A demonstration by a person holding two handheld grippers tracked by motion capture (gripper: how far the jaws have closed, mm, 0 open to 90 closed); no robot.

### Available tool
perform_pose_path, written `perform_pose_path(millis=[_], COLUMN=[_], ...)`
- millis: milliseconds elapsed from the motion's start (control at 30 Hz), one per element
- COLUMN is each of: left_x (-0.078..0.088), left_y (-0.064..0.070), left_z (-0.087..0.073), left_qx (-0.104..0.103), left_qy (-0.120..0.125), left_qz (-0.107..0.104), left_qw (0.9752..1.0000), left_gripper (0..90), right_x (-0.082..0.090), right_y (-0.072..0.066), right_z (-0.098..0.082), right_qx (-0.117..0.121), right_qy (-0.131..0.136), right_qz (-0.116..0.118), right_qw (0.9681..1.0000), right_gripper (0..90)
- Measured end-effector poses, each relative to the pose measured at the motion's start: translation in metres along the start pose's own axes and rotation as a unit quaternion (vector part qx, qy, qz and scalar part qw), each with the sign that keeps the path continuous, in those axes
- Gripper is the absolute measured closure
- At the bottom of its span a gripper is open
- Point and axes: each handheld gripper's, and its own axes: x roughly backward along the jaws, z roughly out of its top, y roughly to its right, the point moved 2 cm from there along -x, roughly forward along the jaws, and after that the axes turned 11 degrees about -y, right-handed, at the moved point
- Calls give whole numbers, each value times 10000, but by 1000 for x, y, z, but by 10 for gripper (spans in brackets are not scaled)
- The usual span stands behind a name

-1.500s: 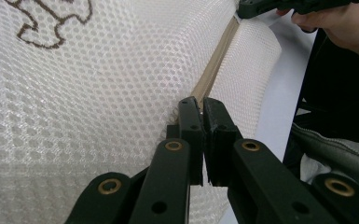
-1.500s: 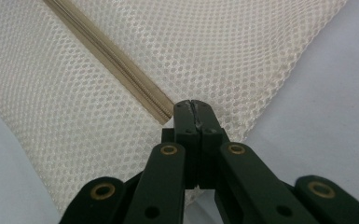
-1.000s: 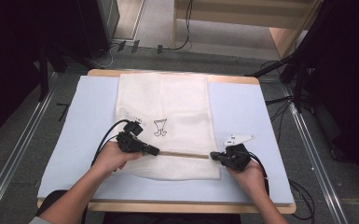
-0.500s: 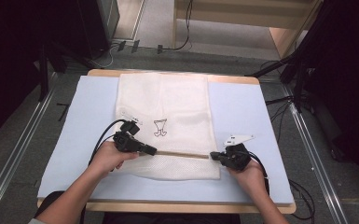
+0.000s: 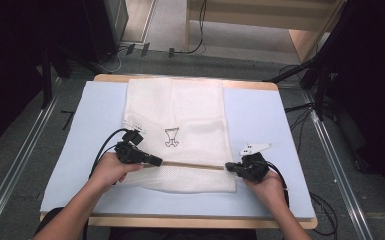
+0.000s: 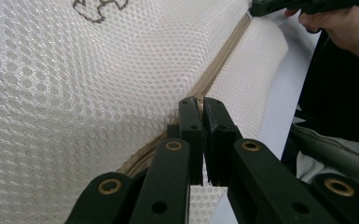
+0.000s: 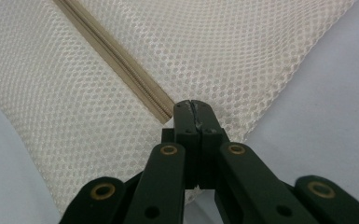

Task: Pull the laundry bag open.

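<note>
White mesh fabric bag [image 5: 177, 130] lies flat on the pale blue mat [image 5: 260, 115] that covers the wooden bench [image 5: 190, 220] in the high view, a small dark printed figure [image 5: 172, 137] near its middle and a tan zipper [image 5: 192, 165] crossing its near part from left to right. The left gripper [image 5: 155, 161] sits at the zipper's left end and the right gripper [image 5: 228, 168] at its right end, each held in a hand. In the left gripper view, the left gripper's jaws are clenched on the zipper [image 6: 214, 74] where the mesh bunches up; the other gripper shows at the far end. In the right gripper view, the jaws are pressed together on the bag's mesh [image 7: 242, 60] at the zipper's end [image 7: 165, 109].
</note>
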Motion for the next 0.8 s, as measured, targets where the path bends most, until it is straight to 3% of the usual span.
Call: perform_pose_path(millis=[133,433,600,667,700,800], left_x=[-2,-6,-8,-10,-10,-10], left_y=[-1,0,4,3,3,1], left_z=[3,6,8,8,7,4], left_qx=[105,99,79,182,210,318], left_qy=[49,-29,-81,-177,-192,-253], left_qz=[31,185,438,471,508,485], left_qw=[9999,9998,9990,9986,9983,9980], left_gripper=[893,892,892,893,893,894], right_x=[0,2,6,-3,-4,-4], right_y=[0,-1,-5,-7,-7,-9], right_z=[1,6,13,13,12,11], right_qx=[-22,-122,-45,-5,83,57], right_qy=[-38,-203,1,-204,-171,-141], right_qz=[-19,-49,-149,-193,-243,-302], right_qw=[10000,9997,9999,9996,9995,9994], right_gripper=[900,900,900,900,900,900])
